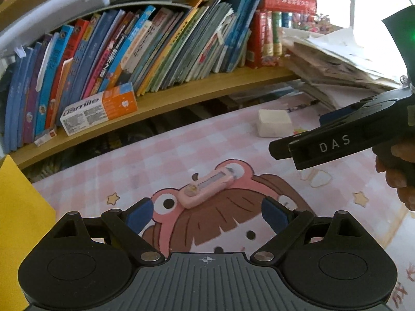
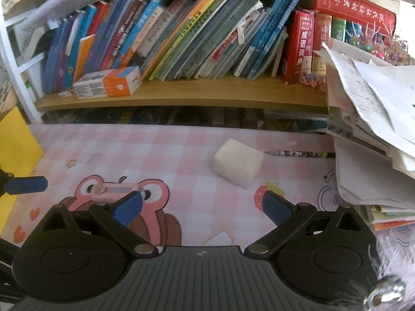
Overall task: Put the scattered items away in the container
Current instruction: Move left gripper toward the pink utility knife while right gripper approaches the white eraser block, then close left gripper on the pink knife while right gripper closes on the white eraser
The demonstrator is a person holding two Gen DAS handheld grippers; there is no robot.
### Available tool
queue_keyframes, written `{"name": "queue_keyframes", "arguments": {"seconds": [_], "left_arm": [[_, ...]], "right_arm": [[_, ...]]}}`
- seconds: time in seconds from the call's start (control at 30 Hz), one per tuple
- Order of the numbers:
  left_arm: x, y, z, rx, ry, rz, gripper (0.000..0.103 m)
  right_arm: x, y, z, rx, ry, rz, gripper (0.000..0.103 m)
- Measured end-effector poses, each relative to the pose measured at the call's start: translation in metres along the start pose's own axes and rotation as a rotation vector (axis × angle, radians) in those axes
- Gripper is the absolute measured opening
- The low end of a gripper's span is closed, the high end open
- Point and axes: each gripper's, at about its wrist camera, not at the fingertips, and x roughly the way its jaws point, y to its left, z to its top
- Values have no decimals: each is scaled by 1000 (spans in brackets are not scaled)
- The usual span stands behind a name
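A pink utility knife lies on the pink cartoon desk mat, just ahead of my left gripper, which is open and empty. A white foam block rests further back, ahead of my right gripper, also open and empty. In the right wrist view the knife sits at the left, partly hidden by my left finger pad. A pencil lies behind the block. A yellow container shows only one side at the left edge. A hand holds the right gripper above the mat's right side.
A wooden shelf of leaning books runs along the back, with an orange-and-white toothpaste box on it. A tall stack of papers and booklets crowds the right side. The left gripper's blue fingertip pokes in from the left.
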Motion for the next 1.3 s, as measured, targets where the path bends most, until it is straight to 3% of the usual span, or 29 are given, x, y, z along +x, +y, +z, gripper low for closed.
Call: {"name": "queue_keyframes", "arguments": {"seconds": [0.5,0.87,1.0,1.1,1.2,1.3], "left_arm": [[56,5,5,-23,37,-16,92],[68,12,5,-55,32,-54,89],[68,12,4,-54,22,-63,87],[66,10,5,-43,16,-75,78],[64,5,5,-31,15,-85,64],[61,1,6,-18,14,-96,47]], "right_arm": [[55,-15,11,-5,8,-60,100],[72,-17,15,5,-6,-75,100],[78,-17,15,-2,5,-83,91],[79,-17,16,2,4,-88,89],[78,-18,17,7,0,-100,78],[75,-22,18,19,-4,-115,61]]}}
